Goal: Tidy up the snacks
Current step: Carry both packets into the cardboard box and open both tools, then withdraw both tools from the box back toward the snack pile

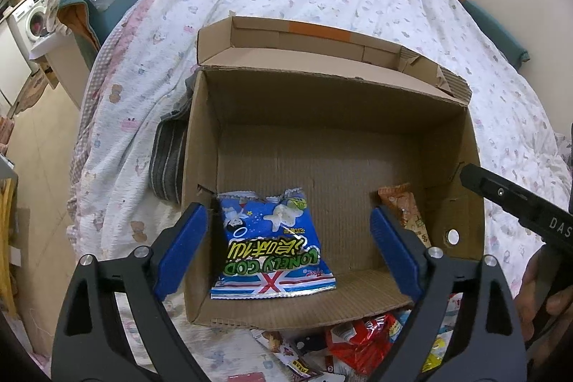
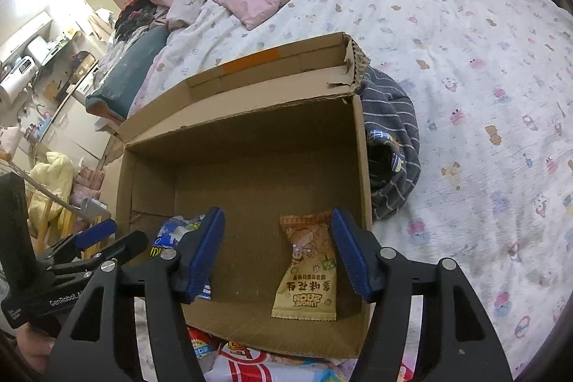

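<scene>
An open cardboard box lies on the bed. Inside it, a blue Lonely God snack bag lies at the near left and a tan peanut packet at the near right. My left gripper is open and empty, its blue pads either side of the blue bag, above the box's near edge. My right gripper is open and empty above the tan packet. Several loose snack packets lie in front of the box.
A printed quilt covers the bed. A grey striped garment lies against the box's side. Pillows and pink bedding lie at the far end. The floor and clutter are to the left.
</scene>
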`<state>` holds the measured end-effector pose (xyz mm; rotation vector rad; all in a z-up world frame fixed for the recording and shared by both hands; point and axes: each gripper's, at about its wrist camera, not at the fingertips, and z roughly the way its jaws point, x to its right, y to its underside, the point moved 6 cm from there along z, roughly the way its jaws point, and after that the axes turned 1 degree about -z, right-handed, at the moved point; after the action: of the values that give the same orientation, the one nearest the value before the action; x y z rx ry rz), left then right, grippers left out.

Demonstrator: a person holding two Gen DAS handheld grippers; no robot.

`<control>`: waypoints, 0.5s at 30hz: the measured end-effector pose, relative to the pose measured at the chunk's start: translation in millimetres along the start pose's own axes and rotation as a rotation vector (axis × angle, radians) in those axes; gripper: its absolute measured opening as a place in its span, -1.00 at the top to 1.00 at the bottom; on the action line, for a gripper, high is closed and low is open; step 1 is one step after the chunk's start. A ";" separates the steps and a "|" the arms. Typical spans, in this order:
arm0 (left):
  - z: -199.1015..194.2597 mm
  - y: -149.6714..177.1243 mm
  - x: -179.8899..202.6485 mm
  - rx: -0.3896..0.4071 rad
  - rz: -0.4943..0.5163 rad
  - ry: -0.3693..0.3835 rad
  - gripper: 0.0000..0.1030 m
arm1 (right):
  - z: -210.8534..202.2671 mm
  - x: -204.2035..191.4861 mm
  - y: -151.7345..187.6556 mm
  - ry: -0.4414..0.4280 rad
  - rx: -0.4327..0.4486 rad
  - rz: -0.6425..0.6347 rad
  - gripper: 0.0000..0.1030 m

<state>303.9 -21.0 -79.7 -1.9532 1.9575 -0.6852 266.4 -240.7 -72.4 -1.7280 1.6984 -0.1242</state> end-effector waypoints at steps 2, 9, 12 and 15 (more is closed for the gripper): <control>-0.5 0.5 0.2 0.000 -0.001 0.002 -0.76 | -0.5 -0.3 0.0 0.000 0.002 0.000 -0.27; -4.5 0.6 0.4 0.011 0.005 0.000 -0.76 | -4.4 -2.3 -1.5 -0.001 0.007 -0.003 -0.27; -8.5 2.0 2.4 0.020 0.011 -0.002 -0.76 | -10.1 -5.2 -3.9 0.000 0.011 -0.011 -0.28; -13.2 3.1 3.4 0.029 0.016 -0.003 -0.76 | -16.8 -7.8 -4.6 0.002 0.014 -0.012 -0.29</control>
<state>294.3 -22.8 -69.8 -1.9186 1.9478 -0.7020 260.4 -241.0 -54.3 -1.7293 1.6847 -0.1428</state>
